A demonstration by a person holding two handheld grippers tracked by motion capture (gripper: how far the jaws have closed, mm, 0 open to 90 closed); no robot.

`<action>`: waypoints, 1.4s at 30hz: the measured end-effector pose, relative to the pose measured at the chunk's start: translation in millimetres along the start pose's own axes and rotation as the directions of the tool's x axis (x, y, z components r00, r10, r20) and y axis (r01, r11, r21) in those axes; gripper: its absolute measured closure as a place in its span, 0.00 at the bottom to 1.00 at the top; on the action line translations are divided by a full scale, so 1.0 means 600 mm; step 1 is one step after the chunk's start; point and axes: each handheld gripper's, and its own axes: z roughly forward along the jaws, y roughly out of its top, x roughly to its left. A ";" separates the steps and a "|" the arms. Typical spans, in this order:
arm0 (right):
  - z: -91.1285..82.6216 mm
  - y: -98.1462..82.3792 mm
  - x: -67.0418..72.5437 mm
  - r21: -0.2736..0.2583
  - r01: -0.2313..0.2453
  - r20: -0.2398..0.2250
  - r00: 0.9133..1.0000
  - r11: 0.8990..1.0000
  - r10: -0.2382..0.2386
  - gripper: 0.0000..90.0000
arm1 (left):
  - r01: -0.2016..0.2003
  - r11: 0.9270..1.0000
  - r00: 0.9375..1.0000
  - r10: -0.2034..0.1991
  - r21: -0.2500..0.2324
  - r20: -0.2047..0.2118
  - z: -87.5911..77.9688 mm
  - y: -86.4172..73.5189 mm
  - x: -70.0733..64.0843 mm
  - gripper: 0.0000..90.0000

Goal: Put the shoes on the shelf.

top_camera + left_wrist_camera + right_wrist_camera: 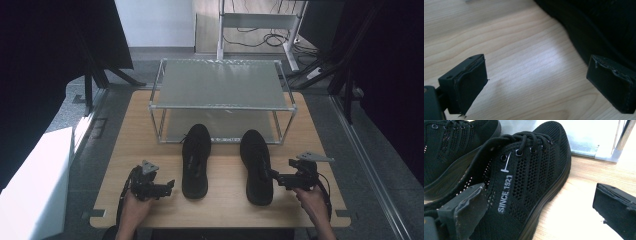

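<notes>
My right gripper is spread wide w/ nothing in it; in the right gripper view one black pad sits over the heel-side collar of the right black knit mesh lace-up shoe, the other pad is out over bare wood, clear of the sole. My left gripper is also wide apart & empty, low over the light wooden tabletop, just beside the heel of the left black knit shoe; its dark rubber sidewall is near the far pad but I can't tell if it touches.

Both shoes lie side by side on the table, toes pointing at the two-tier metal-frame shoe rack w/ grey shelves, toes just at the lower shelf's front edge.

Step, as I judge it: grab the right shoe & get it onto the rack. To do it well:
- slide fwd so one pad goes inside the collar, other outside on the sidewall – knit is soft, so bite near the stiff heel, not the mesh.
- keep laces out of the pinch.
- lift level, clear the rack's front rail, toe first.
- left gripper stays off its shoe meanwhile so nothing gets nudged.
</notes>
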 end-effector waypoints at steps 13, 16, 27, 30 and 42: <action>0.016 0.014 0.016 0.001 0.000 0.000 1.000 1.000 0.000 0.00 | 0.027 0.995 0.998 -0.021 -0.093 0.066 -0.006 0.082 -0.031 0.04; 0.027 0.018 0.019 0.008 -0.002 -0.002 1.000 1.000 0.002 0.00 | 0.005 0.995 0.998 0.002 -0.096 0.067 0.005 0.103 -0.044 0.04; 0.095 0.023 0.028 0.085 0.014 0.054 0.998 0.996 -0.018 0.07 | 0.047 0.997 0.992 -0.040 -0.055 0.120 0.059 0.126 -0.057 0.07; 0.111 0.021 0.031 0.099 0.023 0.082 0.996 0.995 -0.031 0.12 | 0.045 0.999 0.993 -0.042 -0.030 0.111 0.072 0.129 -0.062 0.10; 0.118 0.019 0.039 0.129 0.088 0.181 0.977 0.988 -0.111 0.35 | 0.028 1.000 0.999 -0.028 0.012 0.046 0.112 0.132 -0.069 0.24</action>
